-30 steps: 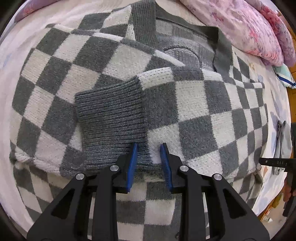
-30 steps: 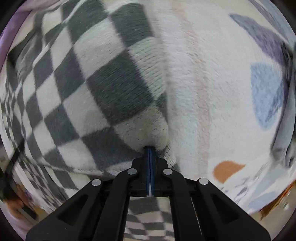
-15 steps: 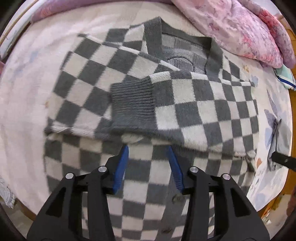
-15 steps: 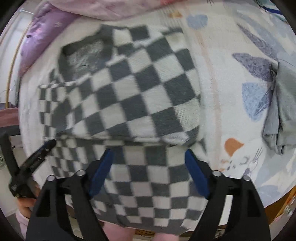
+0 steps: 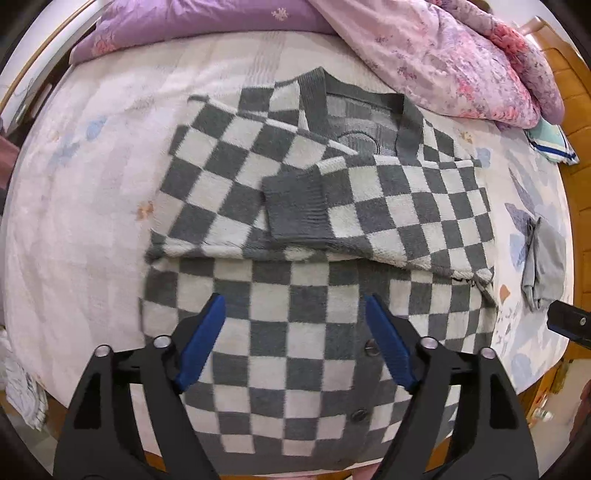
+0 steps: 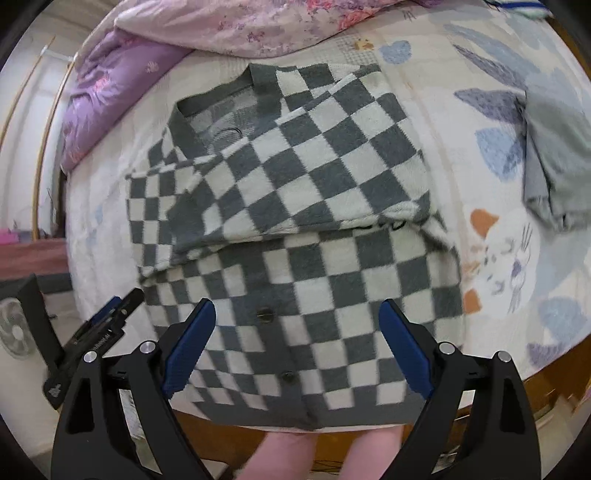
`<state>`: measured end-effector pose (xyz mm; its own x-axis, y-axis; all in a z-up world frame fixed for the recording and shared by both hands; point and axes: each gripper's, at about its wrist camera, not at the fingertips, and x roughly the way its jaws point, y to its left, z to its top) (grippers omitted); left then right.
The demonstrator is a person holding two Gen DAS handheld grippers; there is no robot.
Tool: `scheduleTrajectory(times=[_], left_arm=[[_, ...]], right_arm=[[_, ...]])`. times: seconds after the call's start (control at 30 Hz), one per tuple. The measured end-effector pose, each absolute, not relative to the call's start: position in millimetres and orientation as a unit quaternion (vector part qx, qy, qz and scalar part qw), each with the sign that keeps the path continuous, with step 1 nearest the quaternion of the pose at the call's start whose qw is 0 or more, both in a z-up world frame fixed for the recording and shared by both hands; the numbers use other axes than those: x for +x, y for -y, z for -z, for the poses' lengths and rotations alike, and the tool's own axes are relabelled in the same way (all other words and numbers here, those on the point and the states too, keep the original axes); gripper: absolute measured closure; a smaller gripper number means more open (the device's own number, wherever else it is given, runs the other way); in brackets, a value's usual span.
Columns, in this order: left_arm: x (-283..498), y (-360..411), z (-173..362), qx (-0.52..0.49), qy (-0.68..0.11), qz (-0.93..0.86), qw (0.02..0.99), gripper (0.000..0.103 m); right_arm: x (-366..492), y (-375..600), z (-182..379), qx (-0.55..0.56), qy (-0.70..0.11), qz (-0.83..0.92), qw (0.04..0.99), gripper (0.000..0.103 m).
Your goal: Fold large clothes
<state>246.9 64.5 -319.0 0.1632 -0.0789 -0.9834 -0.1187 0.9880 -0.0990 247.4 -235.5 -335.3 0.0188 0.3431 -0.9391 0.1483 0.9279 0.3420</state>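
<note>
While both grippers hang above the bed (image 5: 85, 229), a grey and white checked cardigan (image 5: 306, 295) lies flat on the pale sheet. Its sleeves are folded in across its chest. One grey cuff (image 5: 295, 206) rests on top, near the middle. Its collar points to the far side, toward a purple pillow (image 5: 192, 26) and a pink flowered quilt (image 5: 450, 55). Its bottom edge hangs a little over the near side of the bed. Small dark buttons run down the front.

Seen from its own camera, the left gripper (image 5: 295, 339) has its blue pads spread wide. Its jaws have just been opening, and nothing is between them. They hang over the lower part of the cardigan and do not touch it.

Seen from its own camera, the right gripper (image 6: 297, 347) is spread wide too. Its jaws have also just been opening, and they hold nothing. They float above the lower part of the cardigan, by the buttons.

A folded grey cloth (image 6: 557, 158) lies on the sheet to the right, well apart from the cardigan. The sheet there has blue and orange shapes on it. Pink trouser legs (image 6: 325, 454) of the person show at the near edge, below the bed.
</note>
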Motion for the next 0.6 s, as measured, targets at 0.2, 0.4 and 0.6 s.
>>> scheduleTrajectory(times=[0.2,0.4,0.6], left_arm=[[260.5,-93.5,308.6,-0.063,-0.644,-0.003,0.763,0.019],[290.0,-125.1,311.7,-0.082,-0.640,-0.015,0.764,0.017],[338.1,-158.8,329.4,-0.121,-0.643,-0.032,0.755,0.015]], right_arm=[[241.7,223.0,322.4,0.202,-0.682,-0.037,0.702,0.009],[261.6,211.0,325.2,0.223,-0.676,-0.031,0.701,0.008],[310.8,197.1,346.9,0.202,-0.689,-0.043,0.695,0.008]])
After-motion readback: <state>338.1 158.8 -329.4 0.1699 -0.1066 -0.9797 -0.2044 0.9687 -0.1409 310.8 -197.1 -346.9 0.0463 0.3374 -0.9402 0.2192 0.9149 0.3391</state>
